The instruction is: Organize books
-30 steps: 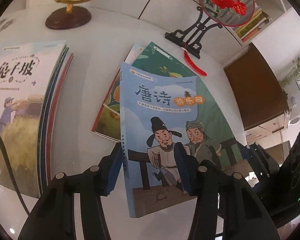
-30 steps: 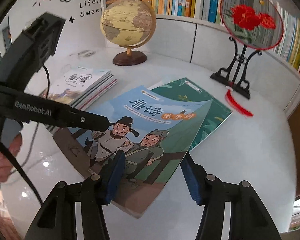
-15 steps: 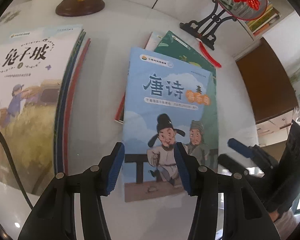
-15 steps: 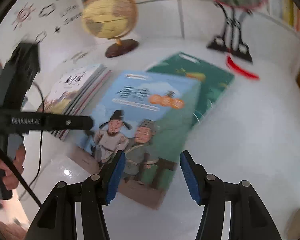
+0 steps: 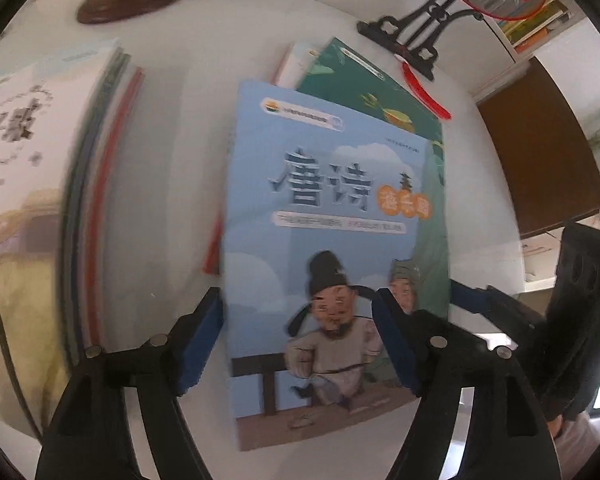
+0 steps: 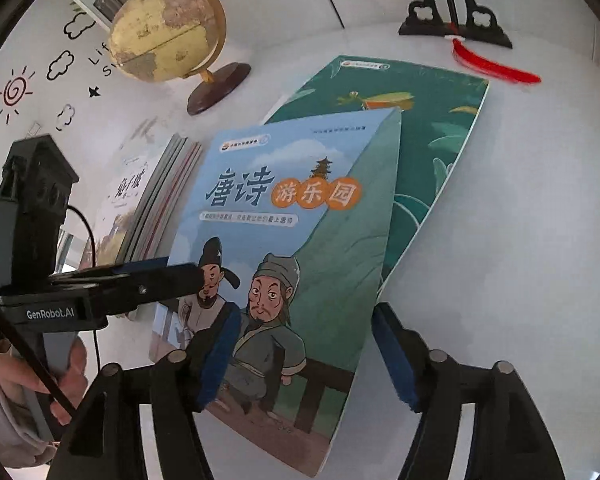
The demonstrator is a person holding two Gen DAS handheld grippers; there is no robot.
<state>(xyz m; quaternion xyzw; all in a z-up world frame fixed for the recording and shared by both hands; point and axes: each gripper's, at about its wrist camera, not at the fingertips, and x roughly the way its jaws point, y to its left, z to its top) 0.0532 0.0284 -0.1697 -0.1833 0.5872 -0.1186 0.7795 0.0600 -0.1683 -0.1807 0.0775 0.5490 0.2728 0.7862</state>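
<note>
Blue book (image 5: 332, 248) w/ two cartoon men on the cover is lying on the white desk (image 5: 188, 168), partly overlapping a green book (image 5: 384, 96) under its far right corner. Left tongs (image 5: 298, 340) are sitting w/ jaws apart over the blue book's near left part: left pad just off the book's left edge, right pad over the cover by the black-hatted figure. Can't tell if the pads are touching the cover; nothing is clamped.

In the right wrist view, right tongs (image 6: 306, 360) are also standing apart. Blue book (image 6: 284, 264) is lying btwn and under the fingers: left pad over the cover near the two figures, right pad just off the book's right edge, over bare desk (image 6: 520, 240). Near end of the book looks slightly raised or curled, but can't say for sure. Left tongs (image 6: 188, 276) are reaching in from the left at cover level, tips over the book's left edge by the black-hatted man; a hand (image 6: 72, 372) is gripping their handle.

Green book (image 6: 412, 140) is lying behind, angled right. A stack of books (image 6: 148, 200) is lying just left of the blue one, near but apart. Globe (image 6: 168, 28) and a black stand (image 6: 456, 20) w/ red tassel (image 6: 496, 68) are standing at the back of the desk.
</note>
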